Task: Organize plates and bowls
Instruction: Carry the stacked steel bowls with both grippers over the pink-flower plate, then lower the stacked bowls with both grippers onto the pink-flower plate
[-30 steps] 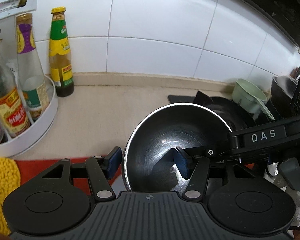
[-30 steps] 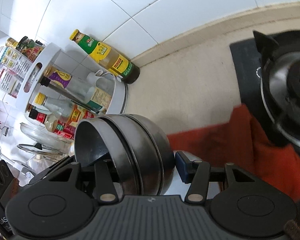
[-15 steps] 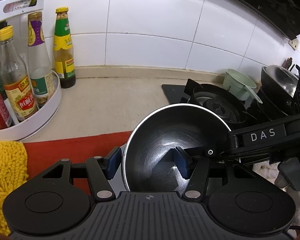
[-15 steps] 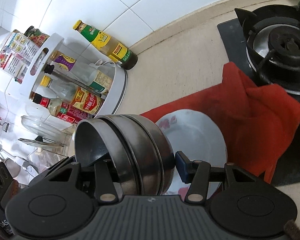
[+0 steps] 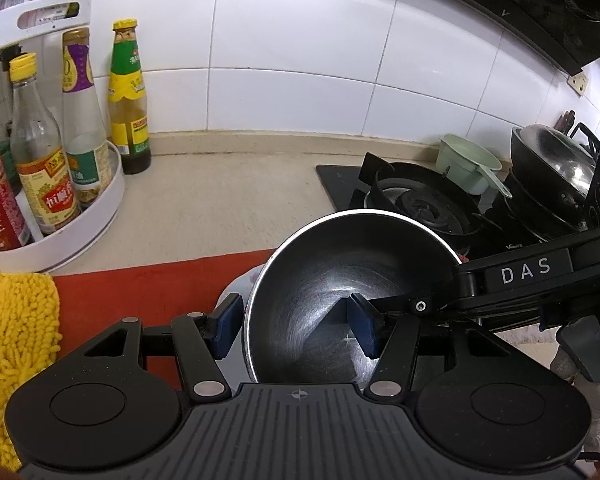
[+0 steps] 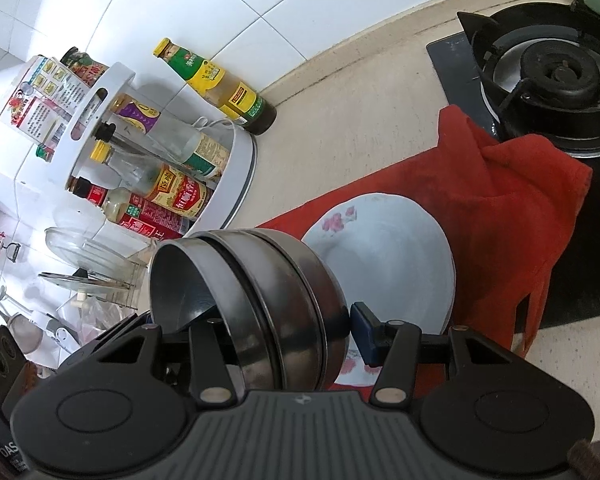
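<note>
Two handheld grippers share a nested stack of steel bowls (image 6: 256,300) above a kitchen counter (image 5: 228,204), low in the centre of both wrist views. The left gripper (image 5: 296,326) is clamped on the stack's rim, one blue pad (image 5: 228,326) outside the wall and the other inside the top bowl. The right gripper (image 6: 284,336) grips the same stack from its side, with one finger (image 6: 366,334) pressed against the outermost bowl's base and the other reaching into the open mouth. Under the stack in the right wrist view, a white plate with pink flowers (image 6: 388,264) lies on a red cloth (image 6: 508,208) spread across the counter beside a gas burner (image 6: 556,76) at the upper right. A white rack of sauce bottles (image 5: 44,168) stands at the left of the left wrist view, with a yellow mop cloth (image 5: 16,344) below it.
</note>
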### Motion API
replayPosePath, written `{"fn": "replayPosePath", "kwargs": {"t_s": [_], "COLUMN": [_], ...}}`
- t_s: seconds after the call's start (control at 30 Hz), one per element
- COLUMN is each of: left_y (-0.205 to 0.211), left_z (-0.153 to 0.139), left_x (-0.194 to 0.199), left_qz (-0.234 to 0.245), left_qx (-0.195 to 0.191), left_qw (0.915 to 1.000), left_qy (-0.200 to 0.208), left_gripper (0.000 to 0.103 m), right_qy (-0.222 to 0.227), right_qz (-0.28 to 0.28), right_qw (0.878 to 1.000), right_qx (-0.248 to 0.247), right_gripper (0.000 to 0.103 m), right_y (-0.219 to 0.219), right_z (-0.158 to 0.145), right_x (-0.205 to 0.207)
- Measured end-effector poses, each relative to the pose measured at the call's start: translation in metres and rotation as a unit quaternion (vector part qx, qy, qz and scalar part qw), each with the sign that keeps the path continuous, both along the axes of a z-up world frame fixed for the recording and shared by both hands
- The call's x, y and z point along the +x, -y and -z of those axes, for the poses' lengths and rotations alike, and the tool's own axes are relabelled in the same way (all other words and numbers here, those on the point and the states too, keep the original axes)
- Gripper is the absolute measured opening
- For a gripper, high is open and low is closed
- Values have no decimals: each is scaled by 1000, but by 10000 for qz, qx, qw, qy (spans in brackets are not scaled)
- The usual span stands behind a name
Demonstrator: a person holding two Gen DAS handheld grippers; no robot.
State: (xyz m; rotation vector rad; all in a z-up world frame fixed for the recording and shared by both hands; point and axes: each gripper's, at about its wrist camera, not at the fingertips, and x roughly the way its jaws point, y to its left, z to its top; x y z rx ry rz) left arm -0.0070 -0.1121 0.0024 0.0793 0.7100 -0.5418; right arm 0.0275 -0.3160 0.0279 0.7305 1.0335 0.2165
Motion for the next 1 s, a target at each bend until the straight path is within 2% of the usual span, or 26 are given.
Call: {"fn": "replayPosePath", "kwargs": {"t_s": [0.43, 0.67, 1.0], "left_y": [4, 7, 15], "left_z": [0, 2, 3], "left_x": [-12, -8, 6], "left_qz": [-28, -72, -374], "left_qx": [45, 51, -4], "left_qw": [10000, 9999, 9990], "left_qy": [1, -131, -244], "left_gripper": [64, 64, 64], "right_qy": [-76, -188, -385], "right_qz": [6, 83, -171], "right_qw": [10000, 9998, 9991], "right_qx": [39, 86, 105], "right_gripper": [46, 46, 46], "right_y": [1, 4, 7], "right_z": [-1, 1, 3], "right_x": [-13, -14, 10]}}
